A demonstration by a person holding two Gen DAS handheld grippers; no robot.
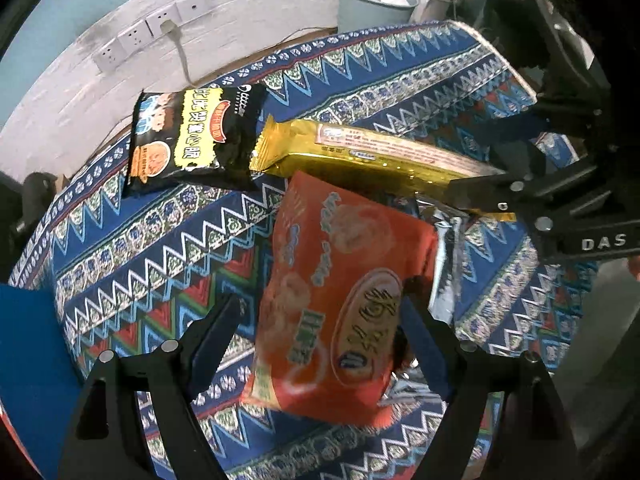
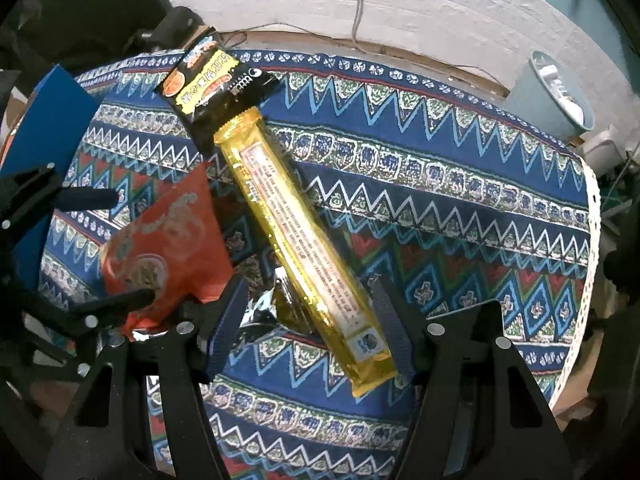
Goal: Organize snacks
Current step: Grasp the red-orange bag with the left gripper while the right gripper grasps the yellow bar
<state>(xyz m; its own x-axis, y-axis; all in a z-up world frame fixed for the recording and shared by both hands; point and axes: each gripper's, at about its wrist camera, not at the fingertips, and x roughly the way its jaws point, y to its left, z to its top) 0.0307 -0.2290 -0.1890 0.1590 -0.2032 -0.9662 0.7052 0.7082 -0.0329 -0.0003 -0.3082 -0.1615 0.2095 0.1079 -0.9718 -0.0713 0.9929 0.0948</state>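
**Operator:** Looking down through the left wrist camera, I see the left gripper (image 1: 320, 316) with its jaws apart on either side of the orange snack bag (image 1: 340, 300); the right finger's tip seems to overlap the bag's edge, but the print is smeared by blur and I cannot tell whether either pad presses on it; the bag's lower end is cut off behind the gripper body.

**Partner:** And the right side?

**Operator:** The right gripper (image 2: 310, 312) also stands apart, straddling the lower end of the long gold wrapper (image 2: 296, 240); whether the pads touch it I cannot tell; the wrapper lies slantwise on the patterned tablecloth (image 2: 460, 184), its far end just beside or on the black snack packet (image 2: 208, 88).

**Partner:** Anything under the bags?

**Operator:** A silver foil packet (image 2: 268, 304) peeks out between orange bag and gold wrapper, mostly hidden; I cannot read it; a blue box (image 2: 48, 128) is cut off at the left edge; a pale blue bin (image 2: 556, 100) stands beyond the table near the white brick wall (image 2: 440, 8), its contents too small to name.
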